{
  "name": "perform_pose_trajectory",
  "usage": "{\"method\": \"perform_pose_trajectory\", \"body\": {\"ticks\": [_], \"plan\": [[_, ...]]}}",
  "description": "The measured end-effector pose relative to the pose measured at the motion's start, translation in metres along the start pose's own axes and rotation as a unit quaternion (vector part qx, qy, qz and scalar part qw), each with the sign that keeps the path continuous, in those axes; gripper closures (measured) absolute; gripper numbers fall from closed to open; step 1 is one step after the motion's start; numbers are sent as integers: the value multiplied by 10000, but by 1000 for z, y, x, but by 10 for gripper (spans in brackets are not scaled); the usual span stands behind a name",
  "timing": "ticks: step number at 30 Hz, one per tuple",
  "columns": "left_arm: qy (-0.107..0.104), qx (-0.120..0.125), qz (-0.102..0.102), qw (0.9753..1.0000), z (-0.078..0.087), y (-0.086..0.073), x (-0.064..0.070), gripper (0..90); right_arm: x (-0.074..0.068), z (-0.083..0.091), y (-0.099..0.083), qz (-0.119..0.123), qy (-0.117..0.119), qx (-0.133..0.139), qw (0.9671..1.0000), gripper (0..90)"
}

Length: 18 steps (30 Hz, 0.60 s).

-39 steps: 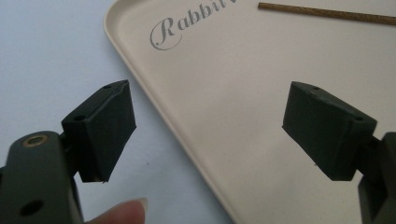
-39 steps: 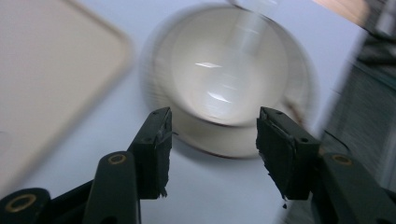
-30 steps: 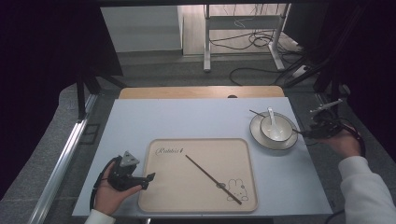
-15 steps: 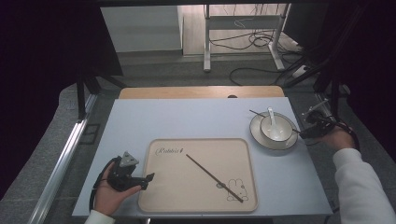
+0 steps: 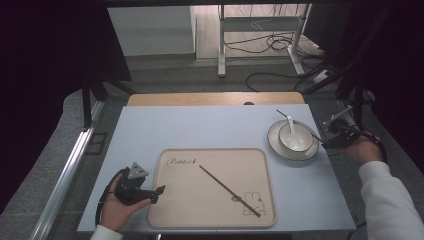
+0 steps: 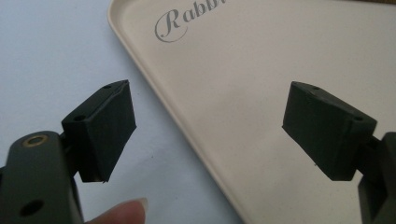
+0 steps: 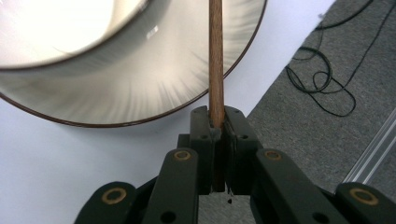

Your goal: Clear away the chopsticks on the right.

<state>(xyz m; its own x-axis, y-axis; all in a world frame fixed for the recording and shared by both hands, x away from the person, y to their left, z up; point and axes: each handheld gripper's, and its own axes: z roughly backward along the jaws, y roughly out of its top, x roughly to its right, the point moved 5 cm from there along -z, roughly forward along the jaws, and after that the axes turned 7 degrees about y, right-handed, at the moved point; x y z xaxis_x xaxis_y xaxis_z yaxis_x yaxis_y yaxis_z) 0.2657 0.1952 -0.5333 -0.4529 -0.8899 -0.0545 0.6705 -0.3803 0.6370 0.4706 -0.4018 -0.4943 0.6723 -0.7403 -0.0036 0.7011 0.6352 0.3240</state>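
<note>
Clamping a brown chopstick (image 7: 215,56) between closed jaws, right gripper (image 7: 217,122) at the right edge of the table (image 5: 210,130), just beside the plate (image 5: 274,144). Running straight up from the jaws in the right gripper view, that chopstick, passing over the dark-rimmed plate and close by the white bowl (image 7: 60,28). Seen from the high view as a thin dark line (image 5: 296,123) slanting from the right gripper (image 5: 334,134) up and left across the bowl (image 5: 295,141), far tip poking out beyond the plate's back rim; hard to say whether resting on the bowl's rim or hanging just above it. Lying in the bowl, a white spoon (image 5: 291,131), handle pointing away toward the back. Resting on the beige tray (image 5: 190,210) at the table's front, a second chopstick (image 5: 227,189), slanting from the middle down toward the rabbit drawing at the right front corner, well apart from both grippers. Held low at the tray's left edge, left gripper (image 5: 146,191), jaws wide apart and holding nothing; in the left gripper view (image 6: 208,128), one jaw over the pale blue table, the other over the tray, the rim running between them.
</note>
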Motion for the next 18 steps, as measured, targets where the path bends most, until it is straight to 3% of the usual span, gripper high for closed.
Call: {"method": "perform_pose_trajectory", "body": {"ticks": [3, 4, 5, 7, 9, 12, 13, 14, 15, 18], "plan": [[0, 2, 3, 10000, 0, 0, 0, 170, -8, 20, 2, -237, 20, 387, 9990, 829], [-2, 5, 5, 10000, 0, 0, 0, 170, -8, 20, 2, -237, 20, 387, 9990, 829], [-6, 20, 11, 10000, 1, 0, 0, 171, -13, 31, 3, -270, -27, 542, 9982, 829], [-11, 28, 13, 10000, 1, 1, 0, 171, -16, 37, 4, -266, -42, 636, 9976, 829], [-19, 26, -2, 10000, 1, 1, 1, 171, -30, 55, 7, -249, -21, 928, 9954, 830], [-18, 36, -5, 10000, 1, 1, 1, 171, -49, 69, 11, -120, 1, 1128, 9935, 830], [-18, 36, -5, 10000, 1, 1, 1, 171, -49, 69, 11, -120, 1, 1128, 9935, 830], [-18, 49, 0, 10000, 2, 2, 1, 171, -57, 73, 13, -74, 28, 1181, 9930, 829], [-19, 60, -10, 10000, 2, 2, 1, 171, -75, 78, 17, 46, 126, 1273, 9918, 829], [-20, 74, -12, 10000, 2, 2, 1, 171, -105, 79, 22, 313, 291, 1299, 9906, 829]]}}
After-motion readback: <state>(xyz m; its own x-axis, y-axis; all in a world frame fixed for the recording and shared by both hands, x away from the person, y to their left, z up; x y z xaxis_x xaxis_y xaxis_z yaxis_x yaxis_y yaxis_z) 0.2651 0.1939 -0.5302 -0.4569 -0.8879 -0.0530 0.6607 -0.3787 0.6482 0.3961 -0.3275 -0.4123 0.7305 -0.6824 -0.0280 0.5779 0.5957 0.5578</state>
